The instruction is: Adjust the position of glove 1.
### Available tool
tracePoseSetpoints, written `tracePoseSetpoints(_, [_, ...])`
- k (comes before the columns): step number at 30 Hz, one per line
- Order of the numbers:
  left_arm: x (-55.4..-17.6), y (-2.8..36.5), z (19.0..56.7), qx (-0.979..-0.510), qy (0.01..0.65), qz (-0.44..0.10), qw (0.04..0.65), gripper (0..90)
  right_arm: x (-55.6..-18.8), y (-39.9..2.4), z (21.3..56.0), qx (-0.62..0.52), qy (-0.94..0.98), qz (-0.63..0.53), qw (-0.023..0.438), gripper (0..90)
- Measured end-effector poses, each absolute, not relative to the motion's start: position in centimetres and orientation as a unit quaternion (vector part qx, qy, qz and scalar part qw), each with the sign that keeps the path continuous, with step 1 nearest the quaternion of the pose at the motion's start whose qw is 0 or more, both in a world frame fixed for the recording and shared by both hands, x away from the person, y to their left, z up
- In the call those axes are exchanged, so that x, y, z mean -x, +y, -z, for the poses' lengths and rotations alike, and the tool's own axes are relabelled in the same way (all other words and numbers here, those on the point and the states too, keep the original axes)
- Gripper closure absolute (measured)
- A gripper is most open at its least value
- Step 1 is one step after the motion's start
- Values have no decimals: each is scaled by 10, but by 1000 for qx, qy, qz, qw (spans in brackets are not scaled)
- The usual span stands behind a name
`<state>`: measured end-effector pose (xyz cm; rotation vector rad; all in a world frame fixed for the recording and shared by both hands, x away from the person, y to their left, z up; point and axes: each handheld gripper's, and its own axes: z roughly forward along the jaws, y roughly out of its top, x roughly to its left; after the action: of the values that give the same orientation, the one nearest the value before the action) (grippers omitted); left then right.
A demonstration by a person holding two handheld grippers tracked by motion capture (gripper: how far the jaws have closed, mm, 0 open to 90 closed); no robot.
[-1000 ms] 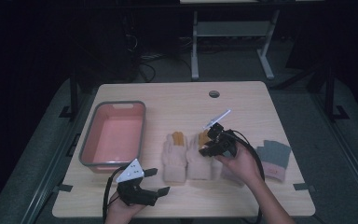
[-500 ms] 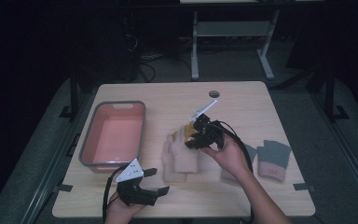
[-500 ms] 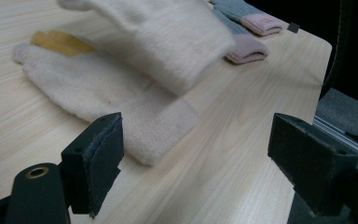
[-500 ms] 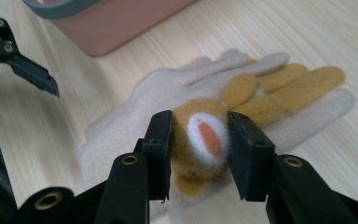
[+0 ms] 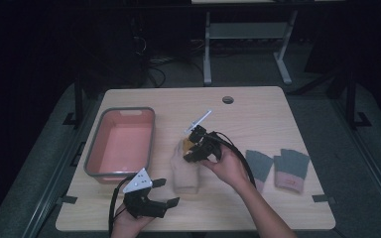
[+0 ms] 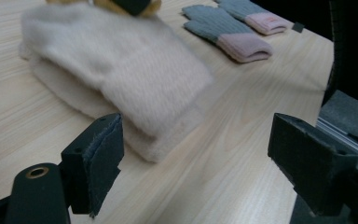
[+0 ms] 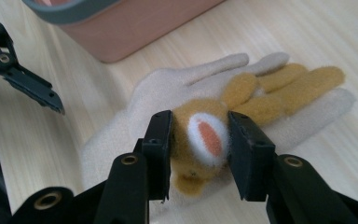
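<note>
Flanking held mustard glove (image 7: 205, 140): pink bin (image 5: 121, 144), grey gloves (image 5: 278, 166), cream glove (image 5: 186, 173) beneath.

Two cream gloves (image 5: 186, 173) are counted, stacked one on the other, seen as two layers in the left gripper view (image 6: 121, 79). One mustard-yellow glove (image 7: 242, 100) with a white and orange patch is counted, lying on top of them. Two grey gloves with pink cuffs (image 5: 278, 168) are counted side by side on the table's right part. One pink tub with a grey rim (image 5: 120, 145) is counted. One wooden table (image 5: 258, 114) is counted, with one round hole (image 5: 227, 99) in its top. Two handheld grippers are counted: the left gripper (image 5: 166, 192) and the right gripper (image 5: 188, 151). Gloves total five.
</note>
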<state>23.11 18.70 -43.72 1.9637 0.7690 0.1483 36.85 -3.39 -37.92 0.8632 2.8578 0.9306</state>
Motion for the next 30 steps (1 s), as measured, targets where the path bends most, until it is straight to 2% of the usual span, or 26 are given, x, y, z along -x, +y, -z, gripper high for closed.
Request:
tracePoseSetpoints(11, [-232, 186, 439, -808, 333, -61, 482, 182, -372, -36, 419, -301, 908, -291, -19, 603])
tracePoseSetpoints(20, [-234, 181, 441, -812, 340, -60, 470, 184, -369, -44, 428, -313, 897, -312, -27, 578])
tracePoseSetpoints(28, [-240, 171, 443, -804, 386, -45, 451, 190, -365, -50, 436, -326, 892, -311, -36, 498])
tracePoseSetpoints(30, [-242, 168, 443, -802, 394, -38, 446, 187, -363, -54, 433, -323, 890, -320, -42, 455])
